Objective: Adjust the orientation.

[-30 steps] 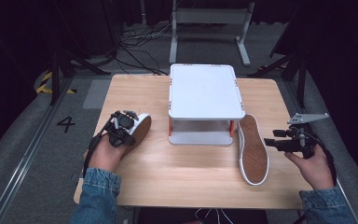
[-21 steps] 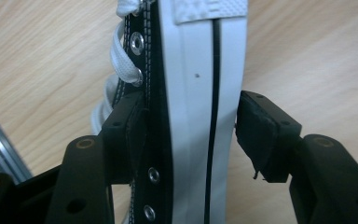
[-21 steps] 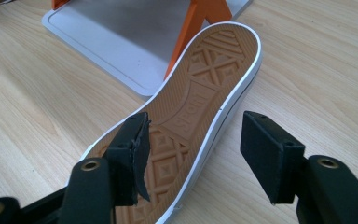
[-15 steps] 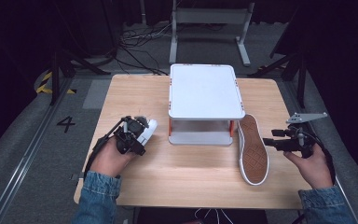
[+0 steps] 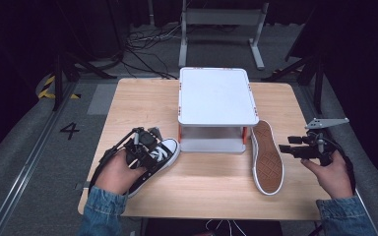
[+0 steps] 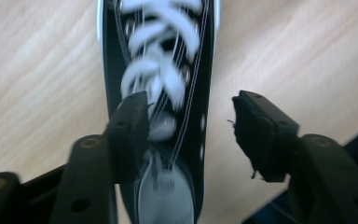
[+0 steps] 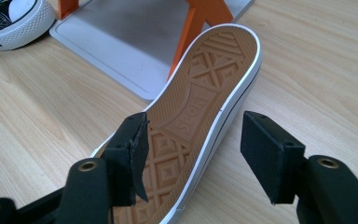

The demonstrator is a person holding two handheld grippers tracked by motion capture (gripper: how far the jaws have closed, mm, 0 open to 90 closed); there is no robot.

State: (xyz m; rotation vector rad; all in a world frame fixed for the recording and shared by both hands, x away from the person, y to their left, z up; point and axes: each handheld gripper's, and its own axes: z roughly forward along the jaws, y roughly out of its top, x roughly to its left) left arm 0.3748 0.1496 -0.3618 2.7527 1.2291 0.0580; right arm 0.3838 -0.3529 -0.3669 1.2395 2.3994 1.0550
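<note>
Left tool (image 6: 189, 135) over black laced sneaker (image 5: 155, 157) on wooden tabletop (image 5: 211, 189), jaws just closing, spread, one pad at the laces; right tool (image 7: 193, 154) spread above upturned sneaker (image 7: 191, 112); grey stand (image 5: 216, 96) beyond; dark room

A black canvas sneaker with white laces (image 6: 161, 93) lies lengthwise on the light wooden table (image 6: 42, 79). The left gripper (image 6: 190, 128) hangs over its tongue, jaws parted, having just been closing; left pad (image 6: 133, 130) overlaps the laces.
</note>
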